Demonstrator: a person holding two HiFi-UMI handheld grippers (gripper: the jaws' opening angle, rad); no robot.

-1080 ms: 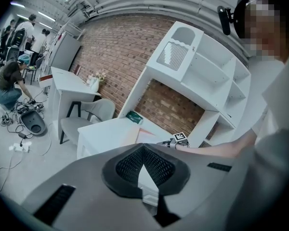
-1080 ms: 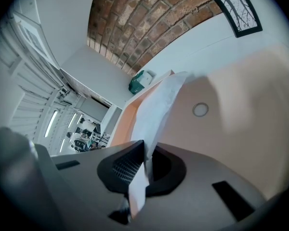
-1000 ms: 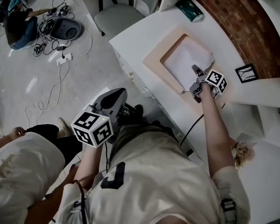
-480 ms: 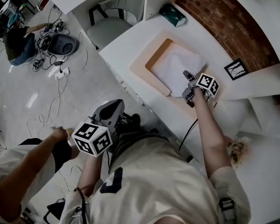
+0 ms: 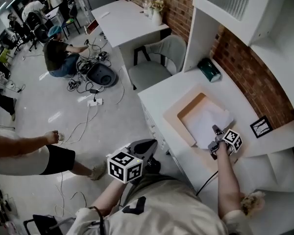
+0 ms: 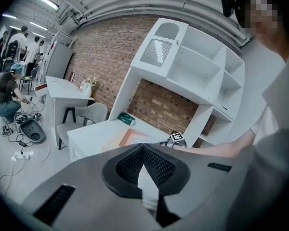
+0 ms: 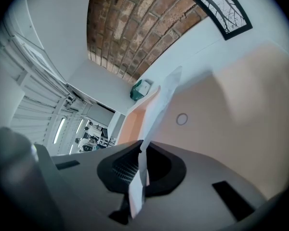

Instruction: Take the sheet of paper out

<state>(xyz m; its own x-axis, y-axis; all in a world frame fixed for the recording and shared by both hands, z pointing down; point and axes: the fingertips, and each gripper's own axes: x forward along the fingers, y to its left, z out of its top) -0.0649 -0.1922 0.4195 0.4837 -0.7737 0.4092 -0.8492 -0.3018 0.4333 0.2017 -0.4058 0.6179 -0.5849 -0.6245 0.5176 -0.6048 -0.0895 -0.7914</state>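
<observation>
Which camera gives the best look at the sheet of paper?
The head view: nearly the whole paper shows from above, over the tray. The right gripper view shows it only edge-on, pinched in the right tongs. In the left gripper view it is too far off to make out.

White sheet of paper [image 5: 208, 124], lying askew in shallow peach tray [image 5: 172, 115], near corner pinched in right gripper [image 5: 216, 129]

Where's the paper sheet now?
Head view, right side: the sheet of paper lies over the open beige folder on the desk, its near edge in the shut jaws of the right gripper.
</observation>
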